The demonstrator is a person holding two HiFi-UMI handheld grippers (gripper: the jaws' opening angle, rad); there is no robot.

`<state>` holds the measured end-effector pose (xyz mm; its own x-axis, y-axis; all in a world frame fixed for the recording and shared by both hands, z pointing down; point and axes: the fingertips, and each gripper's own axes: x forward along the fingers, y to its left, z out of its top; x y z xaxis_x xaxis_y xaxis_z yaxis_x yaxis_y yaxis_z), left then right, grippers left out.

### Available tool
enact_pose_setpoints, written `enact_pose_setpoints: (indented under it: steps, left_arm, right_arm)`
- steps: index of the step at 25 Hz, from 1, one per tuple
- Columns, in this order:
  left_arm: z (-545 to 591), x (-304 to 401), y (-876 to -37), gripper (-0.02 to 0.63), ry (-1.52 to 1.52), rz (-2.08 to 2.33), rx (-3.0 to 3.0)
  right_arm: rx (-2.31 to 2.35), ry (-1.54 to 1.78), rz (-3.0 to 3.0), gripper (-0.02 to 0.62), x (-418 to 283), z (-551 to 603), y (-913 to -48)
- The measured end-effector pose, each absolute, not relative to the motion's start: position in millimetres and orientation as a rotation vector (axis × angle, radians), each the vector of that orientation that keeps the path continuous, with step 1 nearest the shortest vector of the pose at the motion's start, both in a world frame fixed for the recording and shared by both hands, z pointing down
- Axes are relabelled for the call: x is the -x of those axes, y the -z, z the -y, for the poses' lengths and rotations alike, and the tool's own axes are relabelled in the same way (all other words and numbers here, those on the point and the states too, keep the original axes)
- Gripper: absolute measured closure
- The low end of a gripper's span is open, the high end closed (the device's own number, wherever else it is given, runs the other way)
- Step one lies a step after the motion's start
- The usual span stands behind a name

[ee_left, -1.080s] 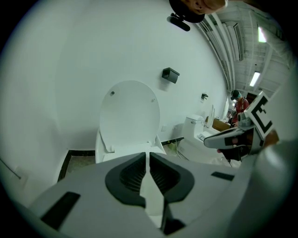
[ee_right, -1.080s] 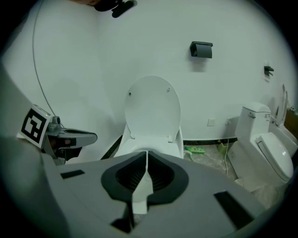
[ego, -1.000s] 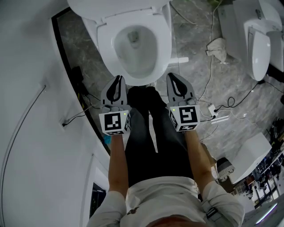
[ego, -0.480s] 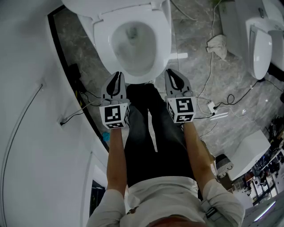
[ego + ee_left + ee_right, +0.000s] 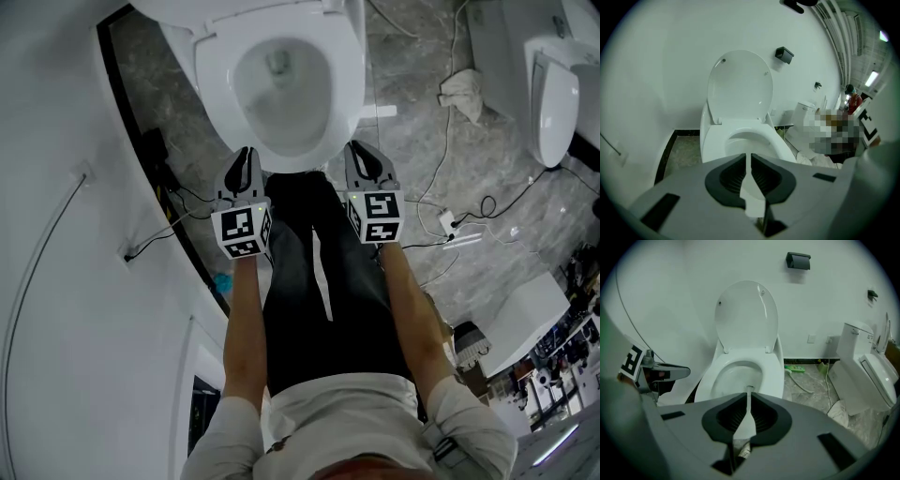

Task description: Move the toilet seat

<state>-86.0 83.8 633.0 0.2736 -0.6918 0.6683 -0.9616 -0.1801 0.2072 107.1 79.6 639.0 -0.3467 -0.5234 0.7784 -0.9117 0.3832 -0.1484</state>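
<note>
Toilet seat (image 5: 348,92) lies down, lid (image 5: 173,13) cropped in head view; left tongs (image 5: 248,152) and right tongs (image 5: 355,148) closed, empty.

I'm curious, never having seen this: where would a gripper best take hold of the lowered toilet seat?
Probably the front edge of the toilet seat, coming from the front. It lies flat on the bowl, hinged at the back below the upright lid, so the front lifts most easily.
</note>
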Motion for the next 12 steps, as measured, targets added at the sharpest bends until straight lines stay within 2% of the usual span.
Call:
enact_pose_setpoints:
  steps: [5, 8, 12]
  left_arm:
    - [-91.5, 92.5, -657.8, 0.578, -0.614, 1.479, -1.893]
    - [-97.0, 94.6, -671.3, 0.578, -0.636, 1.468, -1.871]
    - [-105.6, 97.3, -688.1, 0.559, -0.669, 1.445, -1.850]
  right_arm:
    - [-1.226, -0.795, 1.966, 0.557, -110.2, -82.4, -659.3]
    - [-1.236, -0.798, 1.940, 0.511, -113.7, -82.8, -670.8]
    - [-1.245, -0.827, 1.909, 0.492, -116.4, -87.0, -684.6]
